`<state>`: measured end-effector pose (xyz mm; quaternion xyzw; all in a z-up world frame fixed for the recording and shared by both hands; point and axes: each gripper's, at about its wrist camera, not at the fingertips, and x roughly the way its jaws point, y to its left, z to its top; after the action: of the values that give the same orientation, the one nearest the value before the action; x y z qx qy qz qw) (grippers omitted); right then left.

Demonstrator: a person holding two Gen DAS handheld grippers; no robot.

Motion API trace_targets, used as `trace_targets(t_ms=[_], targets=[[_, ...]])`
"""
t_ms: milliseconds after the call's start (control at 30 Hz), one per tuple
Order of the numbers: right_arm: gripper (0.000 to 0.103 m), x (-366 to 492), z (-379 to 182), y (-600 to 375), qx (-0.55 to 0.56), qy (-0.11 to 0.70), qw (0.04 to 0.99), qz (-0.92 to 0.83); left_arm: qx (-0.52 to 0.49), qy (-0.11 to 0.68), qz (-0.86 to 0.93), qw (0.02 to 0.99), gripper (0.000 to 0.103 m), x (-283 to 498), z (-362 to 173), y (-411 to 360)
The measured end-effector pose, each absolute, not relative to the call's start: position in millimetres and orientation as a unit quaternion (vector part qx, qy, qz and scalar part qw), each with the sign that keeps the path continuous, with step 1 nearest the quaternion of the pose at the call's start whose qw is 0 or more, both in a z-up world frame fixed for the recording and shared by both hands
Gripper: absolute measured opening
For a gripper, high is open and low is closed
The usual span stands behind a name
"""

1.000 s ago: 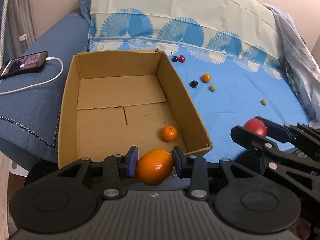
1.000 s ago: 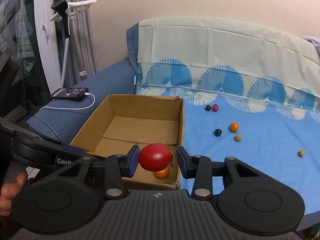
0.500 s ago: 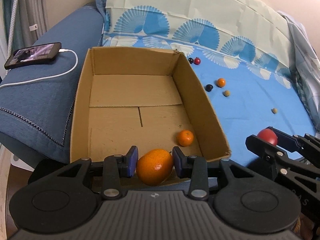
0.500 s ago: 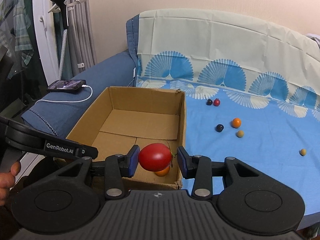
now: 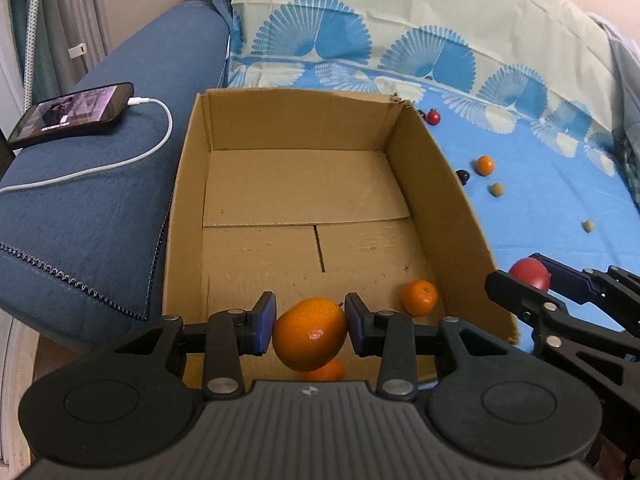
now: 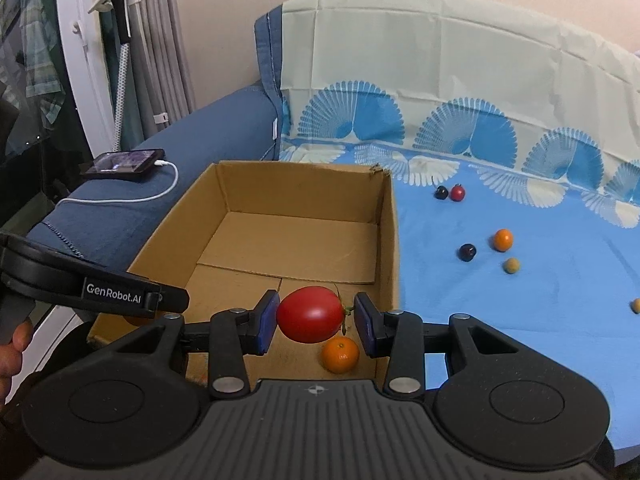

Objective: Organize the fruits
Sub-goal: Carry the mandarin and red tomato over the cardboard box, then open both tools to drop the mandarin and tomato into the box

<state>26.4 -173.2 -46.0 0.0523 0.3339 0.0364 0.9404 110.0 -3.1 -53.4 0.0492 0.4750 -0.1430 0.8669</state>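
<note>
The left gripper (image 5: 310, 330) holds a large orange (image 5: 309, 334) clenched between its blue pads, over the near edge of the open cardboard box (image 5: 188, 200). A sliver of another orange fruit (image 5: 325, 372) shows just beneath it, mostly hidden by the gripper body. The right gripper (image 6: 316, 322) grasps a red tomato (image 6: 310, 314) with a green stem; its left pad presses the fruit, while the right pad sits just beside the stem end. It hangs above the box's near right corner.

Inside the box, a small tangerine (image 5: 419, 298) lies on the floor near the right wall (the right wrist view shows it directly below the tomato). The rest of the visible box floor is bare cardboard flaps.

To the right of the box, on the blue sheet (image 6: 520, 320) with its fan pattern, loose fruits lie scattered: a tan round fruit (image 6: 636, 305) at the right edge, another tan fruit (image 6: 511, 265), a dark cherry (image 6: 467, 252) and a small orange fruit (image 6: 503, 239) near each other, then farther back a dark cherry with a stem (image 6: 441, 192) touching a red cherry (image 6: 457, 192).

To the left, a phone (image 5: 70, 114) rests on the blue sofa arm (image 5: 100, 208), plugged into a white cable (image 5: 132, 156). Grey curtains (image 6: 160, 40) hang behind it.
</note>
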Motion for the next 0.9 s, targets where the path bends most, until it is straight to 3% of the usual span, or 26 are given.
trace_targets(t_ms=[900], targets=[[0.042,108,-119,-164,0.041,0.41,0.909,0.052,0.087,0.533,-0.105,0.835,0.042,186,-135,-16]])
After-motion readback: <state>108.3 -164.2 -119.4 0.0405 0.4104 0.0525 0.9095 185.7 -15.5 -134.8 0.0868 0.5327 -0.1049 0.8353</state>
